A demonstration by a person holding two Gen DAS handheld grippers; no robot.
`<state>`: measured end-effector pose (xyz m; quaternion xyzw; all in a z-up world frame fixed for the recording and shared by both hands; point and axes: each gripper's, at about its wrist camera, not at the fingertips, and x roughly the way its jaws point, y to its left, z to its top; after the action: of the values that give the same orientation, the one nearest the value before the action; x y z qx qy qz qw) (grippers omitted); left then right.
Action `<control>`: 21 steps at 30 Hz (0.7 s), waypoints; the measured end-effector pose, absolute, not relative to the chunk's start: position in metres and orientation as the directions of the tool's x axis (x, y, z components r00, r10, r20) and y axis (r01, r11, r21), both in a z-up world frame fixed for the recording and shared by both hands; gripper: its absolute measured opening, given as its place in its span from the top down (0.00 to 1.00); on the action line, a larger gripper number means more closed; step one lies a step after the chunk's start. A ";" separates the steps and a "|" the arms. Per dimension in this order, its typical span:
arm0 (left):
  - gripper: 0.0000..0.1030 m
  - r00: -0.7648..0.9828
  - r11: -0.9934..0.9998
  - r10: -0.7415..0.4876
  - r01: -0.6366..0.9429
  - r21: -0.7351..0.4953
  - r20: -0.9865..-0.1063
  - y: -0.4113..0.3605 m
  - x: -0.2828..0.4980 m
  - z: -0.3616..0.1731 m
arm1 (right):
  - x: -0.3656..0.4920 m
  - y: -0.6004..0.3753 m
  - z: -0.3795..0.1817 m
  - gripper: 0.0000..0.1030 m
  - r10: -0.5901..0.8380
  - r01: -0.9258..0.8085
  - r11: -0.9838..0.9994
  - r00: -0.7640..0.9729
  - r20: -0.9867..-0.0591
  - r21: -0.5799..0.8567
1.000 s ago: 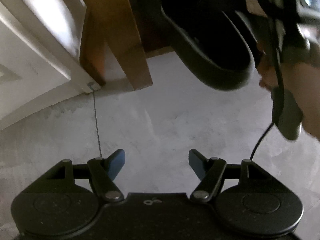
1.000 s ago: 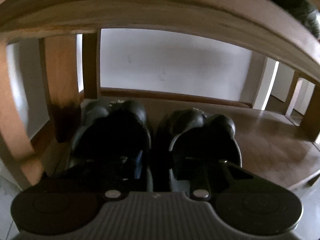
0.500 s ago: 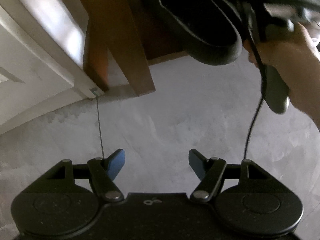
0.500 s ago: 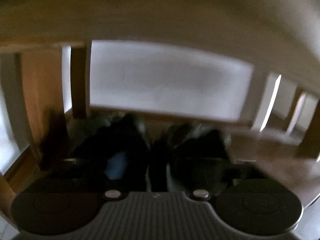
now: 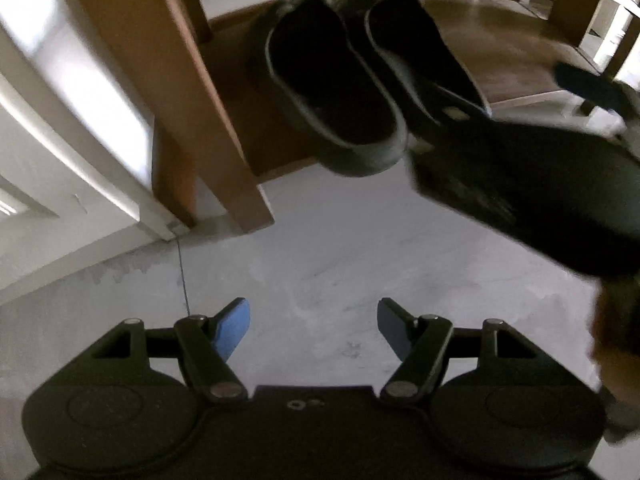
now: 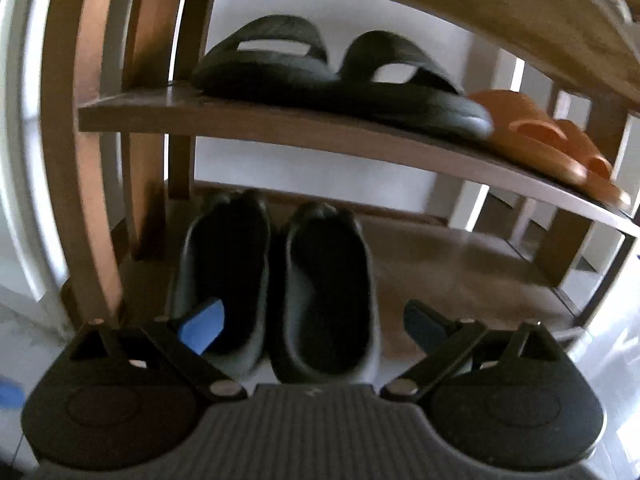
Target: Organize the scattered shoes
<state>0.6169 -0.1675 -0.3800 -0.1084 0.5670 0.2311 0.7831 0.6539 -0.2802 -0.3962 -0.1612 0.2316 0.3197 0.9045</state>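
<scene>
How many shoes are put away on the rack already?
Three pairs sit on the rack: black clogs on the bottom shelf, black slides and orange slides above. Both the right gripper and left gripper are open, holding nothing. No loose shoes show on the floor, though much lies out of view.

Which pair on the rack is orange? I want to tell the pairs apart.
The orange slides at the right end of the middle shelf. The slides beside them and the slippers on the bottom shelf are black.
</scene>
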 end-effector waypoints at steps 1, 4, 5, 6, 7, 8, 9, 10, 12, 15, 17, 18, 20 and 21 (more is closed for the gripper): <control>0.32 0.257 0.876 0.241 -0.473 0.095 -0.936 -0.170 0.615 -0.374 | 0.653 -0.283 -0.397 0.04 0.499 -0.649 0.747 0.690 -0.524 -0.144; 0.32 0.273 0.886 0.235 -0.455 0.090 -0.933 -0.169 0.612 -0.357 | 0.650 -0.307 -0.380 0.04 0.450 -0.606 0.785 0.698 -0.558 -0.125; 0.32 0.279 0.888 0.232 -0.452 0.085 -0.932 -0.169 0.611 -0.349 | 0.651 -0.316 -0.372 0.04 0.440 -0.593 0.798 0.695 -0.569 -0.107; 0.32 0.283 0.890 0.231 -0.449 0.084 -0.931 -0.168 0.612 -0.339 | 0.654 -0.326 -0.359 0.04 0.430 -0.584 0.807 0.681 -0.593 -0.085; 0.32 0.285 0.891 0.231 -0.447 0.084 -0.930 -0.167 0.613 -0.332 | 0.656 -0.331 -0.349 0.04 0.426 -0.583 0.808 0.674 -0.604 -0.081; 0.32 0.287 0.892 0.230 -0.444 0.084 -0.930 -0.166 0.614 -0.324 | 0.657 -0.335 -0.340 0.04 0.422 -0.583 0.809 0.667 -0.614 -0.077; 0.32 0.289 0.892 0.232 -0.445 0.084 -0.929 -0.164 0.616 -0.314 | 0.659 -0.338 -0.328 0.04 0.419 -0.584 0.808 0.667 -0.616 -0.082; 0.32 0.293 0.889 0.236 -0.451 0.084 -0.927 -0.161 0.619 -0.300 | 0.660 -0.342 -0.315 0.04 0.408 -0.572 0.815 0.675 -0.615 -0.087; 0.32 0.300 0.883 0.249 -0.460 0.089 -0.921 -0.158 0.624 -0.269 | 0.661 -0.350 -0.288 0.04 0.386 -0.549 0.831 0.691 -0.611 -0.095; 0.32 0.315 0.877 0.292 -0.466 0.121 -0.903 -0.167 0.634 -0.204 | 0.657 -0.366 -0.242 0.04 0.356 -0.498 0.864 0.710 -0.607 -0.076; 0.32 0.311 0.874 0.276 -0.475 0.103 -0.909 -0.174 0.636 -0.174 | 0.652 -0.374 -0.210 0.04 0.334 -0.471 0.879 0.717 -0.612 -0.072; 0.32 0.312 0.874 0.249 -0.480 0.074 -0.917 -0.178 0.636 -0.151 | 0.651 -0.376 -0.199 0.04 0.327 -0.470 0.879 0.718 -0.614 -0.081; 0.32 0.314 0.869 0.230 -0.493 0.049 -0.921 -0.187 0.636 -0.110 | 0.647 -0.381 -0.168 0.04 0.313 -0.472 0.874 0.728 -0.610 -0.115; 0.32 0.313 0.866 0.228 -0.498 0.045 -0.922 -0.190 0.636 -0.092 | 0.644 -0.383 -0.150 0.04 0.303 -0.480 0.866 0.730 -0.613 -0.144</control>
<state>0.6360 -0.1903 -0.0919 -0.1246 0.5403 0.2267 0.8007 0.6439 -0.3828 -0.1497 -0.1477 0.2992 0.2131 0.9183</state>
